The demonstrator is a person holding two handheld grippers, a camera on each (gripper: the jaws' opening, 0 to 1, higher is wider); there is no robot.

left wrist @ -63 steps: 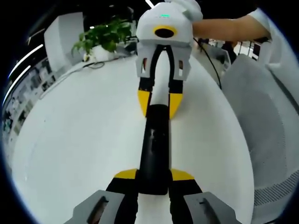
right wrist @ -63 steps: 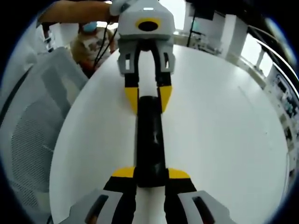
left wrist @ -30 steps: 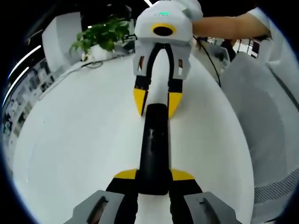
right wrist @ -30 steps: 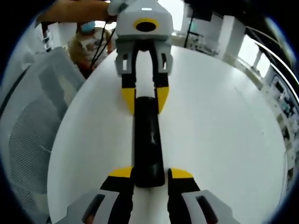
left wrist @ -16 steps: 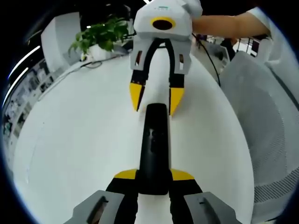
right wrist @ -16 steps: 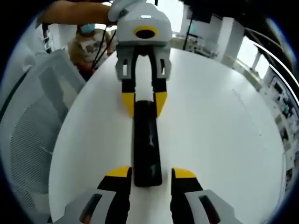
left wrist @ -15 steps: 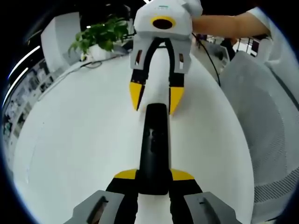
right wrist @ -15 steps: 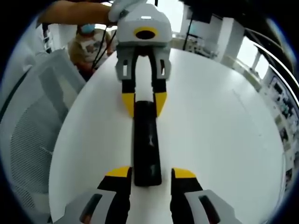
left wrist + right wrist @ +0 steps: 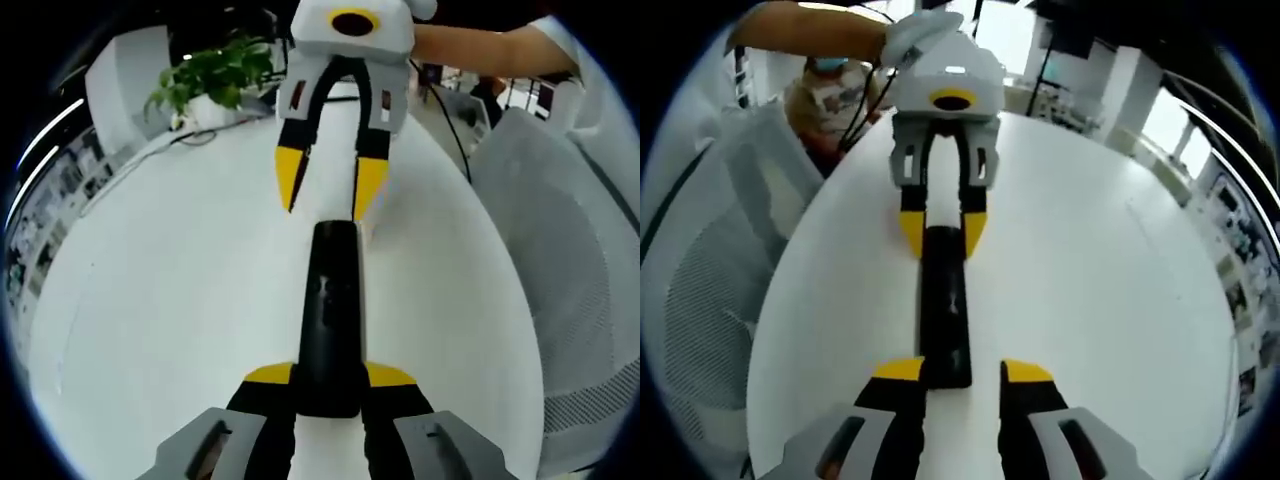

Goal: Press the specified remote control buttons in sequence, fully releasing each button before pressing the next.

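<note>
The black remote control [image 9: 329,310] lies lengthwise on the white counter [image 9: 170,300], its near end clamped between the yellow tips of the left claw [image 9: 329,376]. The right claw [image 9: 326,186] hangs just beyond the remote's far end, its jaws spread and clear of the remote; in the right gripper view the right claw [image 9: 962,372] stands wide, the remote's end sitting loose between its tips. This looks like the release between presses. The next move calls for bringing one right tip down onto the next button while the left claw steadies the remote.
</note>
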